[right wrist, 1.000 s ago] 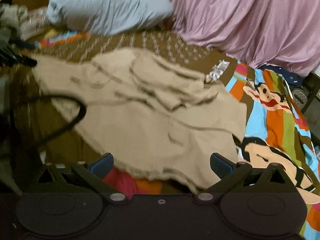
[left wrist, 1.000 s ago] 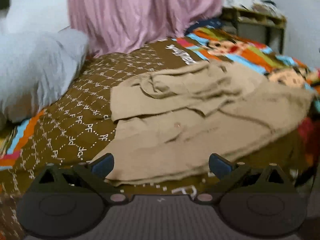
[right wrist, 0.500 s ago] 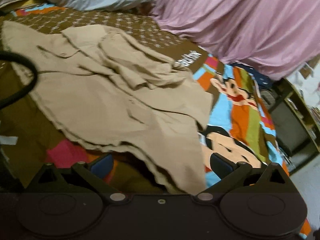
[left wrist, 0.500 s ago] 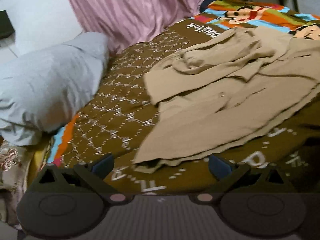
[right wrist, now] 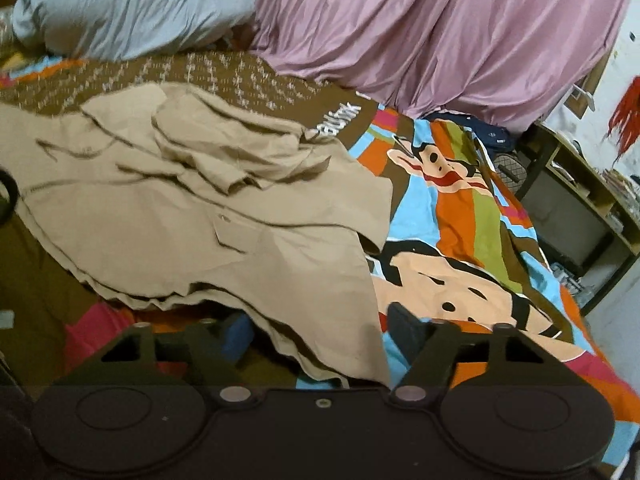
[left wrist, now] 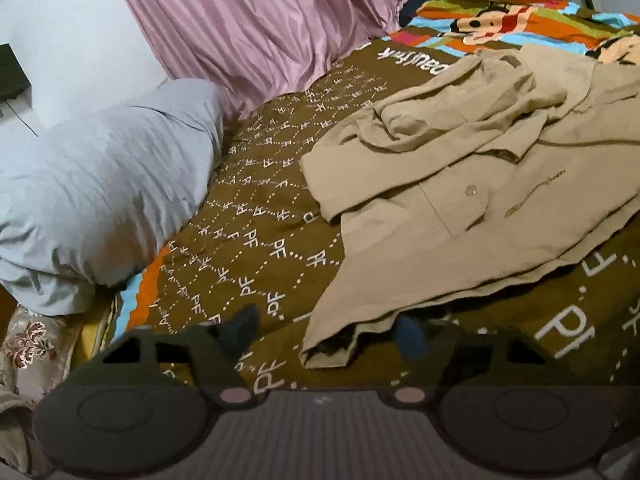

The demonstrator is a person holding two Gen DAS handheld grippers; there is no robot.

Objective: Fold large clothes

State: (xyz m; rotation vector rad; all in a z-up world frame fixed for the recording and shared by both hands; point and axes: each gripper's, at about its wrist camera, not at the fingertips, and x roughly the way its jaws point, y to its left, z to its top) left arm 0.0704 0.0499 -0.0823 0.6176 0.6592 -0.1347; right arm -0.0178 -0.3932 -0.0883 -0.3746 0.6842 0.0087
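A bed with a brown patterned bedspread (left wrist: 248, 240) fills most of the scene, with a grey pillow (left wrist: 100, 184) at the far left and a pink curtain (right wrist: 440, 32) behind. The tan shirt (left wrist: 460, 208) lies spread but rumpled across the middle of the bed, sleeves bunched on top. Compared with a second ago, both claws have dropped in close to the near hem, one at each bottom corner. The left gripper (left wrist: 326, 330) is wide open with the left hem corner between its fingers, nothing pinched yet. The right gripper (right wrist: 320, 330) is open too, straddling the right hem corner. Looks like the setup for grabbing both corners and folding the hem away toward the collar.
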